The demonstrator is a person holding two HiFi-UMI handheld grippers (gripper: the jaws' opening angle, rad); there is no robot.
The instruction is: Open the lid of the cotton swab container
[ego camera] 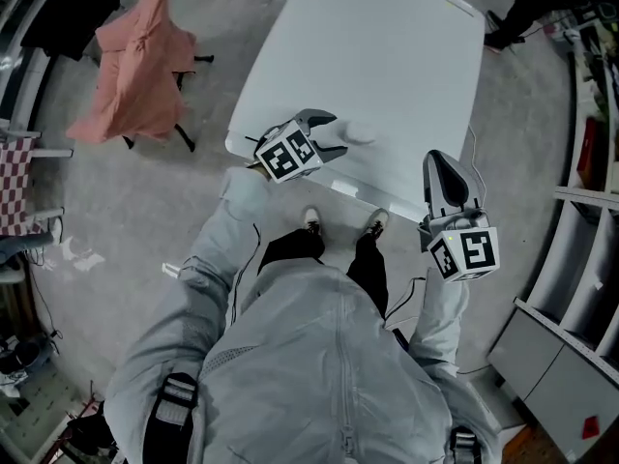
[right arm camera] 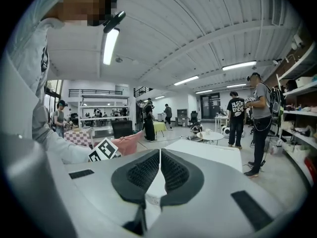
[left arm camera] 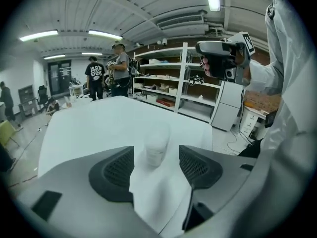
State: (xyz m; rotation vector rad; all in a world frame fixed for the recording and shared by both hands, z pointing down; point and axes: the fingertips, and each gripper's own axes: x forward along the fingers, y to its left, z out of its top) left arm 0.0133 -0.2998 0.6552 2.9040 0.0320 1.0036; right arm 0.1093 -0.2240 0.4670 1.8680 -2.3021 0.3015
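The cotton swab container (ego camera: 360,131) is a small white cylinder standing upright on the white table (ego camera: 387,56), near its front edge. My left gripper (ego camera: 338,135) is at the container's near side and open. In the left gripper view the container (left arm camera: 156,145) stands just beyond the gap between the two dark pads (left arm camera: 119,168), and neither pad touches it. My right gripper (ego camera: 437,159) hangs at the table's front right edge, apart from the container. Its jaws are shut (right arm camera: 160,170), and I see nothing held between them.
A pink cloth (ego camera: 135,56) is draped over a chair on the floor to the left of the table. White shelving (ego camera: 580,259) runs along the right. Several people (left arm camera: 106,76) stand beyond the table's far end. The person's shoes (ego camera: 311,220) are under the front edge.
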